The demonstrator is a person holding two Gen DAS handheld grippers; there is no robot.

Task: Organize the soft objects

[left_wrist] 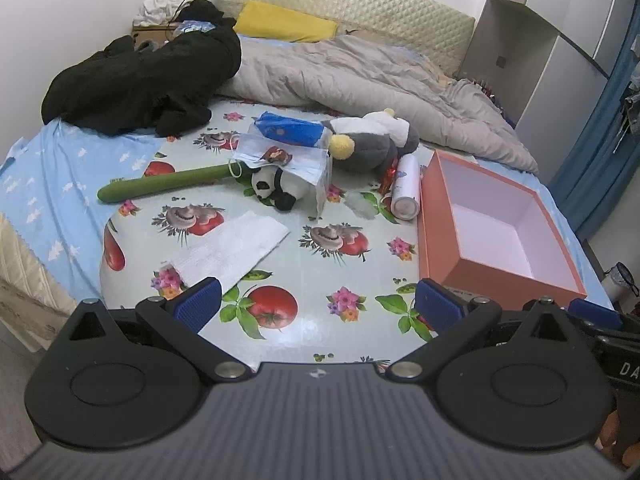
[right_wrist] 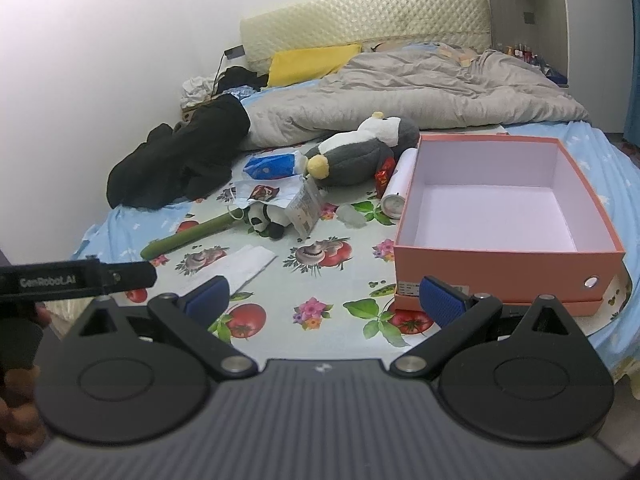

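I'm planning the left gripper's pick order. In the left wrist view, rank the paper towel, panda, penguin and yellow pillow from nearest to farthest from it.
From the left gripper:
1. Paper towel, just ahead, left.
2. Panda, centre, under the mask.
3. Penguin, behind it, slightly right.
4. Yellow pillow, at the headboard.
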